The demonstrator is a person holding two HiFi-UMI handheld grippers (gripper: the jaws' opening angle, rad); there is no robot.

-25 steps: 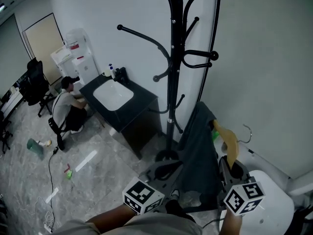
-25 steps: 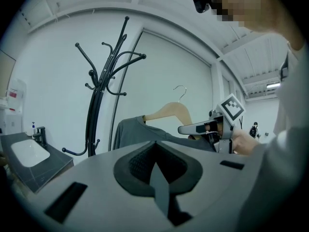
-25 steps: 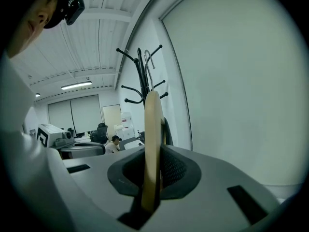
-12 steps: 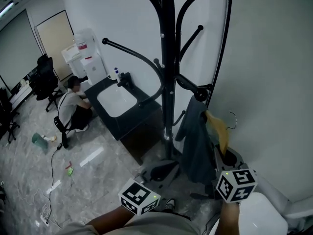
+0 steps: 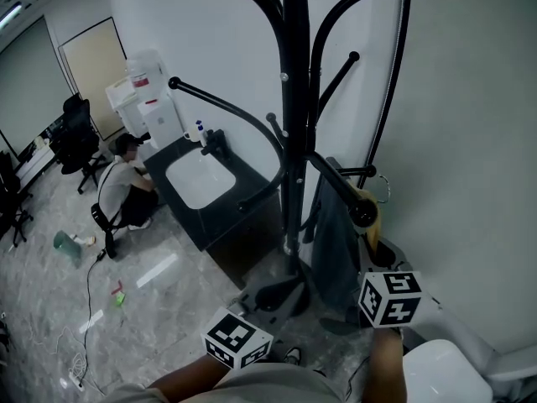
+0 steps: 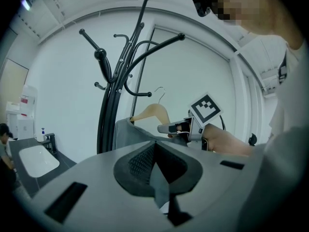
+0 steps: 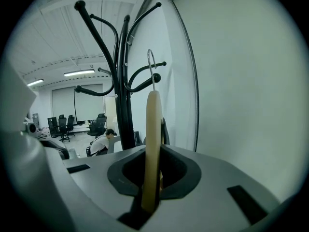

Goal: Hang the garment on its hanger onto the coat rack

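Note:
The black coat rack (image 5: 291, 141) stands in the middle of the head view, its curved arms spreading above. A wooden hanger (image 5: 369, 211) carries a dark grey garment (image 5: 336, 238) just right of the pole, beside a knobbed lower arm (image 5: 362, 217). My right gripper (image 7: 153, 197) is shut on the hanger (image 7: 153, 139), seen edge-on with its metal hook (image 7: 151, 66) up near the rack's arms (image 7: 123, 81). My left gripper (image 6: 159, 187) is shut with nothing in it, held low to the left. It looks at the garment (image 6: 130, 135), the hanger (image 6: 152, 113) and the right gripper (image 6: 179, 128).
A black cabinet with a white sink (image 5: 200, 177) stands left of the rack. A person (image 5: 122, 193) crouches beside it, with a water dispenser (image 5: 147, 99) and office chairs (image 5: 75, 137) beyond. The white wall (image 5: 470, 141) is close on the right. A white seat (image 5: 445, 378) lies at bottom right.
My right gripper has lifted the hanger and garment up and in toward the rack's pole. The left gripper has stayed low and shut.

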